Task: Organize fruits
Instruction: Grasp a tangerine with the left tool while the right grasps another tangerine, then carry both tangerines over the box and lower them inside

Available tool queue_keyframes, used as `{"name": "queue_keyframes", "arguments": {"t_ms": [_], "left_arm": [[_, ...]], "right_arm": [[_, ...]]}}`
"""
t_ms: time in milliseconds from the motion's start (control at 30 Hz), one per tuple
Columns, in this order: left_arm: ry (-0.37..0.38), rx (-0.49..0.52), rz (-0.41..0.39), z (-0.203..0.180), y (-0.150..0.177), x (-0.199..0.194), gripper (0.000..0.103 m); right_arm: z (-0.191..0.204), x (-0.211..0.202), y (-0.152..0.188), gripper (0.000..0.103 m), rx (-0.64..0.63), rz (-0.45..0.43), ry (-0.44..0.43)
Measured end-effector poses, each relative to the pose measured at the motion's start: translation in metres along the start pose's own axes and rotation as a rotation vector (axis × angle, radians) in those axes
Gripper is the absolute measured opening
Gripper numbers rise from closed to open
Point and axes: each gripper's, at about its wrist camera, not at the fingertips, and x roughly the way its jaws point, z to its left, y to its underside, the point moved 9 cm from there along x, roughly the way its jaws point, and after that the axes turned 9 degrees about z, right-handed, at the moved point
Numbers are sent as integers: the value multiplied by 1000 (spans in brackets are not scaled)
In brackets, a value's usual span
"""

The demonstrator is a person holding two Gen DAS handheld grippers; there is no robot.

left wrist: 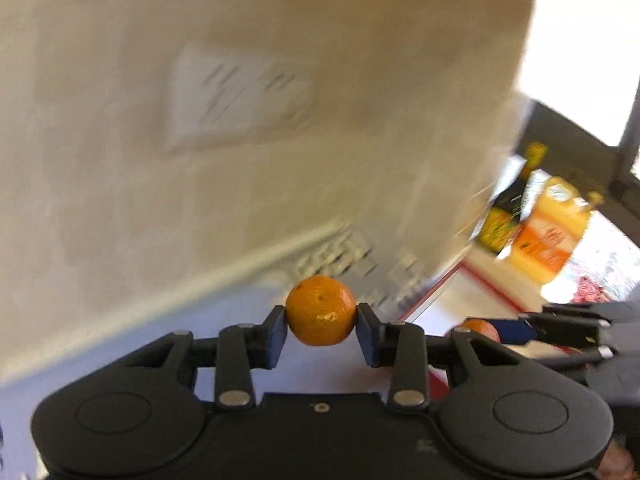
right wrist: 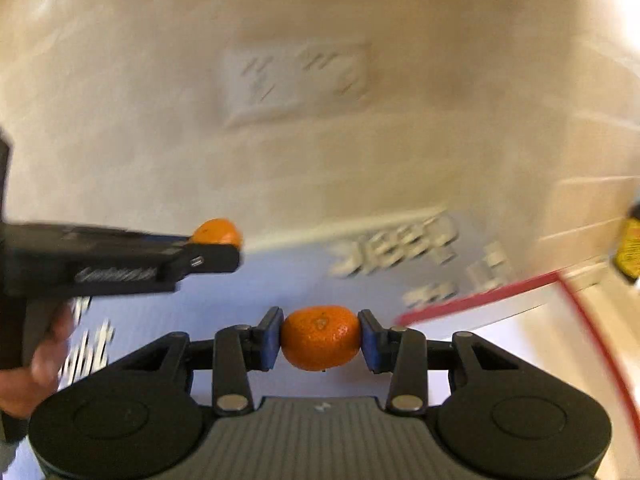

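In the left wrist view my left gripper (left wrist: 321, 322) is shut on a small orange mandarin (left wrist: 320, 304), blue pads pressing both its sides, lifted off the surface. My right gripper (right wrist: 321, 342) grips a second mandarin (right wrist: 320, 332) the same way in the right wrist view. Each gripper shows in the other's view: the right gripper (left wrist: 494, 330) comes in from the right edge with its mandarin (left wrist: 476, 326) partly hidden. The left gripper (right wrist: 224, 246) reaches in from the left with its mandarin (right wrist: 218, 231) on top. A person's hand (right wrist: 44, 356) holds its handle.
A beige wall with a socket plate (right wrist: 298, 80) fills the background. Below lies a pale mat (right wrist: 280, 280) with blurred printing and a red-edged white area (right wrist: 560, 280). An orange juice carton (left wrist: 544, 236) and a dark bottle with a yellow label (left wrist: 506, 212) stand at the right.
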Motion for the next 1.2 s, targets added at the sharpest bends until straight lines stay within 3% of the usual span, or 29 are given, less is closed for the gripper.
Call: {"name": "queue_keyframes", "arguments": {"t_ms": [200, 300, 433, 600, 767, 1200], "left_arm": [[112, 119, -12, -82, -42, 22, 44], [143, 152, 63, -114, -41, 63, 44], [147, 199, 184, -143, -27, 123, 44], [152, 237, 302, -154, 5, 172, 44], [146, 269, 384, -154, 31, 200, 44], [157, 308, 445, -155, 53, 223, 45]], "right_arm": [[-117, -33, -20, 42, 195, -72, 90], [-181, -28, -8, 42, 332, -57, 135], [-234, -10, 18, 42, 475, -13, 148], [-259, 27, 48, 42, 550, 57, 116], [-258, 56, 69, 42, 570, 125, 115], [-265, 89, 87, 42, 617, 192, 174]]}}
